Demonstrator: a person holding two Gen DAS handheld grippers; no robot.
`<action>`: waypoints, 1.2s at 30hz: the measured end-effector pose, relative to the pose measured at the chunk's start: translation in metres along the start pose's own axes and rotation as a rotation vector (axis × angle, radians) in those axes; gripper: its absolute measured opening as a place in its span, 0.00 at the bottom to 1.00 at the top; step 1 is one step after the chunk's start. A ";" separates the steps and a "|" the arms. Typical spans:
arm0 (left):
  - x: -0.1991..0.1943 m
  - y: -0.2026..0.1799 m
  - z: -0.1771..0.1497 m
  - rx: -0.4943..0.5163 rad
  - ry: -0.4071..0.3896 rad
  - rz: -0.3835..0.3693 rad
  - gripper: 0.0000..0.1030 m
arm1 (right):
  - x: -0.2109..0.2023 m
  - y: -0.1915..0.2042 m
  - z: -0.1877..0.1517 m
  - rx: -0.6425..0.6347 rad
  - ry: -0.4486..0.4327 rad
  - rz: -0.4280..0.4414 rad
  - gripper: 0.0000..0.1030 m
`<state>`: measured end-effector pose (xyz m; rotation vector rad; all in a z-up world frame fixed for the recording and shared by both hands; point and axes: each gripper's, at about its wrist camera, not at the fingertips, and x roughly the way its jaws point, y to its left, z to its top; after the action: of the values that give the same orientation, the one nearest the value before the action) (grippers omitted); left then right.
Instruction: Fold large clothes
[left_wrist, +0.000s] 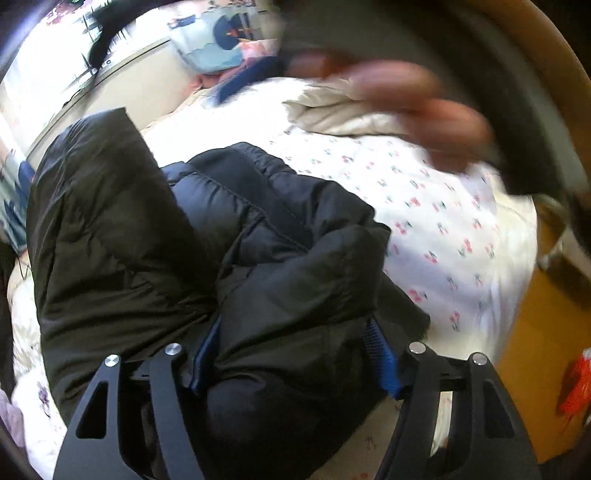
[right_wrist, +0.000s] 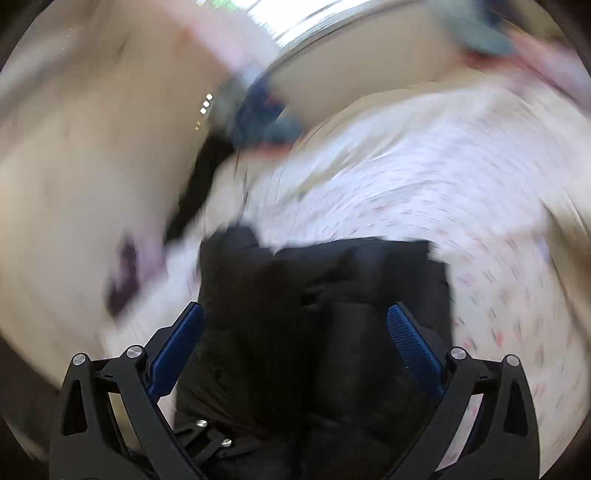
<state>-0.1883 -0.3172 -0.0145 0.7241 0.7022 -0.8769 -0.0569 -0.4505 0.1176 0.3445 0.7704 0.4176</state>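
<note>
Black padded cloth fills the middle of both views: a puffy jacket lies bunched on a bed with a flowered sheet, directly ahead of and under both pairs of tongs.

The left tongs have a thick roll of the jacket between their blue pads. The cloth bulges up past both pads and hides most of them, so I cannot tell whether they press on it or stand just loose around it. A blurred hand sweeps across the far side, above the sheet and well beyond the jacket.

The right tongs stand spread wide, both blue pads bare, the jacket lying below the gap without touching either. That view is heavily smeared.

My reading is that one fold is being finished: a section appears laid over the body of the jacket, and the right tongs are free to go for the next hold. The bundle is far from flat; one broad panel stands up beyond the left tongs. The next move likely calls for finding a loose edge or sleeve, pinching only one layer, and drawing it across while the other tongs pin the bulk, since the slick, springy padding will tend to unroll.
</note>
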 end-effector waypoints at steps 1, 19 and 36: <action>-0.005 -0.001 -0.001 0.005 0.004 -0.006 0.64 | 0.016 0.018 0.000 -0.086 0.062 -0.079 0.93; -0.006 0.143 -0.052 -0.515 0.000 -0.147 0.71 | 0.046 -0.086 -0.092 0.081 0.227 -0.472 0.90; -0.047 0.202 -0.077 -0.782 -0.140 -0.144 0.83 | 0.069 -0.069 -0.091 0.059 0.147 -0.555 0.93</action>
<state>-0.0554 -0.1468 0.0315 -0.0853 0.8959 -0.6920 -0.0625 -0.4639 -0.0150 0.1438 0.9840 -0.1037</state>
